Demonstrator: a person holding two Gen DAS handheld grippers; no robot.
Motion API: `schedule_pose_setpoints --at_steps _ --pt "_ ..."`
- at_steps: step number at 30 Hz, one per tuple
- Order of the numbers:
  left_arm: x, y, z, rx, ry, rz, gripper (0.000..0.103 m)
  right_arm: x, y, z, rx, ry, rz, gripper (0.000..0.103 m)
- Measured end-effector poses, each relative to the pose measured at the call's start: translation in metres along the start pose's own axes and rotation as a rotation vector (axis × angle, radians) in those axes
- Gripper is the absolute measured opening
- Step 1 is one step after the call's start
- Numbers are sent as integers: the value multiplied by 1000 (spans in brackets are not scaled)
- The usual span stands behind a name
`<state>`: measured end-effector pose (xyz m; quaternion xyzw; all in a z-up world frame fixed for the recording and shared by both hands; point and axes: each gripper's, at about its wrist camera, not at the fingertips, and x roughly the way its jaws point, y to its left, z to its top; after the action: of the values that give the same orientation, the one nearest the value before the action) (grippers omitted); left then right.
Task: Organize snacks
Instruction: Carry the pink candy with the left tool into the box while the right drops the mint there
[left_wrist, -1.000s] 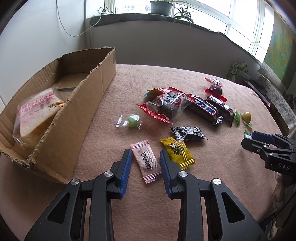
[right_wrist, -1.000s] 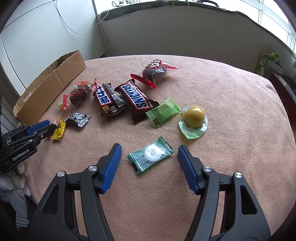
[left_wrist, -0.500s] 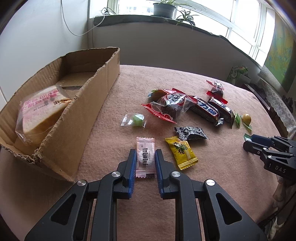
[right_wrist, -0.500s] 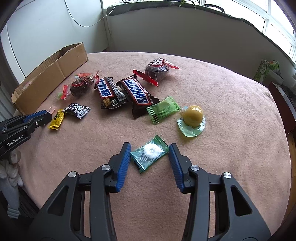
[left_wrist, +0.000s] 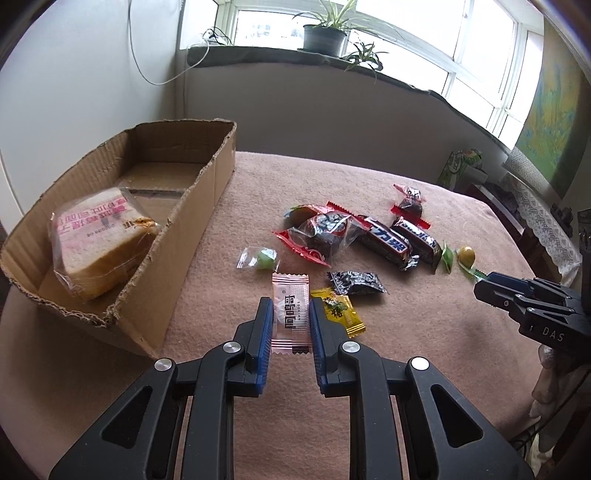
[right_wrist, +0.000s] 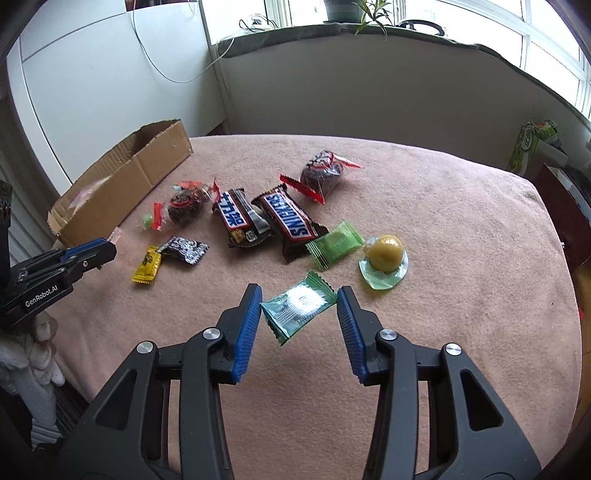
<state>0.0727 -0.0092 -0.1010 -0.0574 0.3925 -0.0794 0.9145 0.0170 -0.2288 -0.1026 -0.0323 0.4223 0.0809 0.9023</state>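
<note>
My left gripper (left_wrist: 291, 317) is shut on a pink candy wrapper (left_wrist: 290, 312) and holds it above the pink tablecloth, just right of the cardboard box (left_wrist: 192, 221). The box holds a bag of sliced bread (left_wrist: 99, 240). My right gripper (right_wrist: 299, 310) is shut on a teal-green candy wrapper (right_wrist: 299, 308), held lifted and tilted between its blue pads. Loose snacks lie on the cloth: a yellow packet (left_wrist: 338, 312), a black packet (left_wrist: 356, 283), a clear green sweet (left_wrist: 260, 257), Snickers bars (right_wrist: 291, 221), a light green packet (right_wrist: 334, 244), a yellow ball sweet (right_wrist: 386, 248).
Dark cakes in red-edged clear wrappers (right_wrist: 321, 173) lie at the far side of the pile. The box (right_wrist: 122, 177) stands at the table's left edge. A windowsill with plants (left_wrist: 325, 33) runs behind. A green carton (right_wrist: 532, 144) stands off the table at right.
Both grippers closed on their candies and lifted them off the cloth: the left on the pink wrapper, the right on the teal-green one. The left gripper moved closer to the box.
</note>
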Motion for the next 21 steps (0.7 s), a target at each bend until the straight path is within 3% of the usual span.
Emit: schedule_pose_setpoints --at_steps 11,21 --pt "-42 26 34 -16 -124 22 18 -21 59 71 -103 -125 111 44" --pt "-62 75 54 -76 -195 91 18 3 132 138 -187 -164 233 44"
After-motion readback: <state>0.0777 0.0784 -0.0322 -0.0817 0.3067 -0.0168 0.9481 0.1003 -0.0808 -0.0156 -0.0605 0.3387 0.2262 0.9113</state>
